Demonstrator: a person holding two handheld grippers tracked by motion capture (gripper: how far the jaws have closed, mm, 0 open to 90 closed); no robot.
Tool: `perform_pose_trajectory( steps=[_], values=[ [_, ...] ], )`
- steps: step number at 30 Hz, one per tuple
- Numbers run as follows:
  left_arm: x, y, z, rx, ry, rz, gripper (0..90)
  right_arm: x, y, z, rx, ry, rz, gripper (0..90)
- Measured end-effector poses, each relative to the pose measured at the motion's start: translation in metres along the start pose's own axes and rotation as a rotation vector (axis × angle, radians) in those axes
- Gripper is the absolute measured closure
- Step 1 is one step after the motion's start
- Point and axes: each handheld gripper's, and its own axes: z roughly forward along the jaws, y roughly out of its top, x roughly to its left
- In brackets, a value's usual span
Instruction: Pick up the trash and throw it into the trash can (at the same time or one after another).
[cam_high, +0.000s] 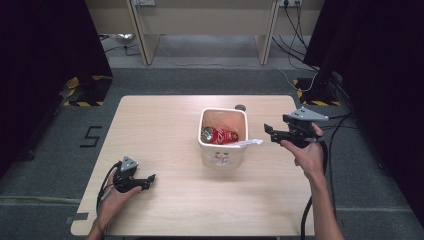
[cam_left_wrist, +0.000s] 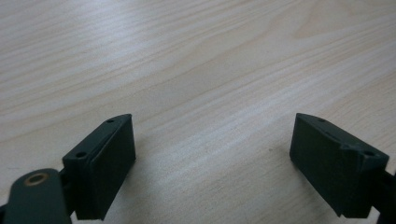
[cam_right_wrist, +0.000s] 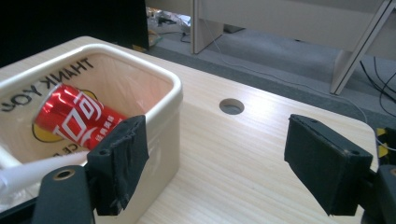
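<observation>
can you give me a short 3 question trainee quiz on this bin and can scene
1. True or false: the red drink can lies on its side inside the cream square bin.
2. Which gripper is nearer the bin? A) left gripper B) right gripper
3. What white thing sticks out over the bin's rim toward the right gripper?

Key:
1. True; the right gripper view shows the can slanted down inside the bin.
2. B; the left gripper rests low over the bare light wooden table, well apart from the bin. Both pairs of jaws stand open with nothing between them.
3. A white plastic piece; what it is cannot be told.
</observation>
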Motion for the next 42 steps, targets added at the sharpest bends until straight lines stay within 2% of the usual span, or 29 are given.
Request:
perform_pose_trajectory(
  steps=[13, 16, 24, 28, 29, 35, 42],
  values=[
    [0.000, 0.000, 0.000, 0.000, 0.000, 0.000, 13.4, 0.002, -0.024, -0.004, 0.027, -0.029, -0.007, 22.1],
    [0.000, 0.000, 0.000, 0.000, 0.000, 0.000, 13.4, 0.002, -0.026, -0.008, 0.039, -0.065, -0.032, 22.1],
    [0.000, 0.000, 0.000, 0.000, 0.000, 0.000, 13.4, 0.005, -0.035, -0.013, 0.038, -0.054, -0.026, 22.1],
    [0.000, 0.000, 0.000, 0.000, 0.000, 0.000, 13.4, 0.006, -0.038, -0.016, 0.040, -0.080, -0.042, 22.2],
    [0.000, 0.000, 0.000, 0.000, 0.000, 0.000, 13.4, 0.007, -0.038, -0.016, 0.031, -0.078, -0.033, 22.2],
    [0.000, 0.000, 0.000, 0.000, 0.000, 0.000, 13.4, 0.015, -0.044, -0.018, 0.033, -0.065, -0.039, 22.2],
    [0.000, 0.000, 0.000, 0.000, 0.000, 0.000, 13.4, 0.022, -0.054, -0.015, 0.032, -0.079, -0.035, 22.3]
  ],
)
